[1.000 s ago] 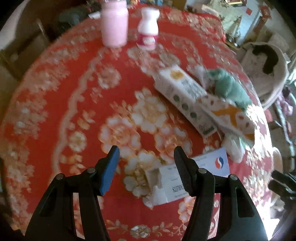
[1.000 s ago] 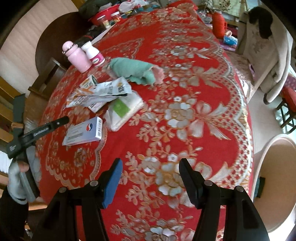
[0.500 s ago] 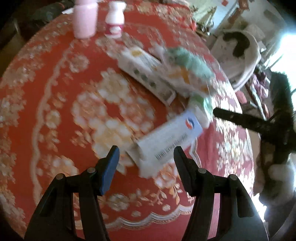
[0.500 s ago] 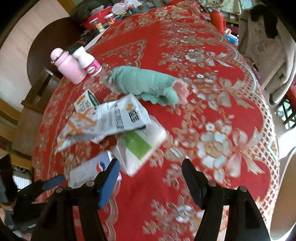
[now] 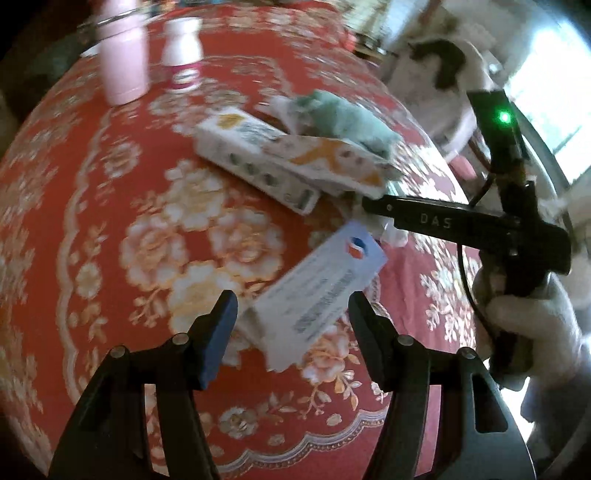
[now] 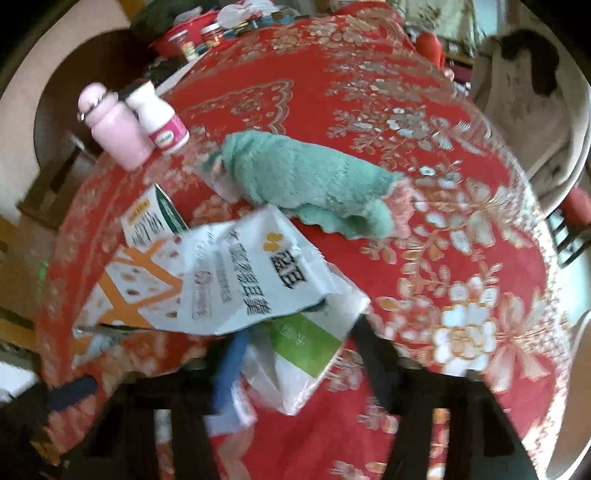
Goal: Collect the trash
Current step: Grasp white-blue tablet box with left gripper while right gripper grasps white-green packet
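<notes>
Trash lies on a red flowered tablecloth [image 5: 110, 206]. A flat white box with a red-blue logo [image 5: 321, 288] lies between the open fingers of my left gripper [image 5: 291, 314]. Behind it are a long white carton [image 5: 255, 166] and a white-orange wrapper [image 5: 328, 162]. In the right wrist view my right gripper [image 6: 299, 354] is open around a white-green plastic packet [image 6: 306, 354], under the wrapper's edge [image 6: 207, 280]. The right gripper also shows in the left wrist view [image 5: 461, 225], held by a gloved hand.
A pink bottle [image 5: 123, 55] and a white bottle [image 5: 183, 51] stand at the table's far side. A green towel [image 6: 306, 184] lies behind the trash. A chair with clothes [image 6: 524, 99] stands beyond the right edge. Clutter [image 6: 207, 33] sits at the far end.
My right gripper moved forward over the table to the white-green packet. My left gripper closed in on the flat white box. Both stayed open.
</notes>
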Demonstrator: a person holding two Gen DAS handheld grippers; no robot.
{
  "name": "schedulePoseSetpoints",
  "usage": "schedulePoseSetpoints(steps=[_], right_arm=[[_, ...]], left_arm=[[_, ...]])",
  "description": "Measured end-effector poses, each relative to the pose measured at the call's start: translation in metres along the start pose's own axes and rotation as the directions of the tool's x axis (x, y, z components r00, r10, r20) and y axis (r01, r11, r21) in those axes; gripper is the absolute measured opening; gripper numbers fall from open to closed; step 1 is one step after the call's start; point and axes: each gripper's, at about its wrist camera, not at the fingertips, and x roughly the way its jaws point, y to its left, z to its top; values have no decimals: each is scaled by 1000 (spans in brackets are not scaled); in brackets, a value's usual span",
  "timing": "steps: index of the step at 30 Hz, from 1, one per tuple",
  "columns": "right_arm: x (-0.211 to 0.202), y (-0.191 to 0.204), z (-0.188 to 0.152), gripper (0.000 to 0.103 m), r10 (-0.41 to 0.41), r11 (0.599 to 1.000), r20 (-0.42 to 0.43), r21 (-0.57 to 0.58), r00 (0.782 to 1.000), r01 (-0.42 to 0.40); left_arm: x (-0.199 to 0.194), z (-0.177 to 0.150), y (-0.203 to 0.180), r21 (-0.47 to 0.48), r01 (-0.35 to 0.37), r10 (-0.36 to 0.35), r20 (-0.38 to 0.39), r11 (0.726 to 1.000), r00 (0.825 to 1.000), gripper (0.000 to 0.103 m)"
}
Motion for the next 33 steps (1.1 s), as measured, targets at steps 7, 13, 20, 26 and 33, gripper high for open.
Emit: schedulePoseSetpoints(steps=[7,13,20,26,33], right_arm=[[-28,-57,-39,42,49,996,-28,77,998,-46],[-44,-78,-63,42,77,988,-19,132,997,-74],[-64,-81,-73,42,80,990,12,111,997,-81],[-84,-89,-83,42,75,993,31,84,997,-78],[-95,-111,-92,42,76,992,35,96,996,-80]], left_arm=[[25,9,-29,207,-53,63,-39,977,997,61],[52,19,-40,307,-77,109,-88,949,990,62],[49,13,-45,211,-30,57,-123,977,991,52],[37,-1,-61,81,31,-20,-138,996,990,49],[29,-1,-104,70,30,-23,-98,997,995,49]])
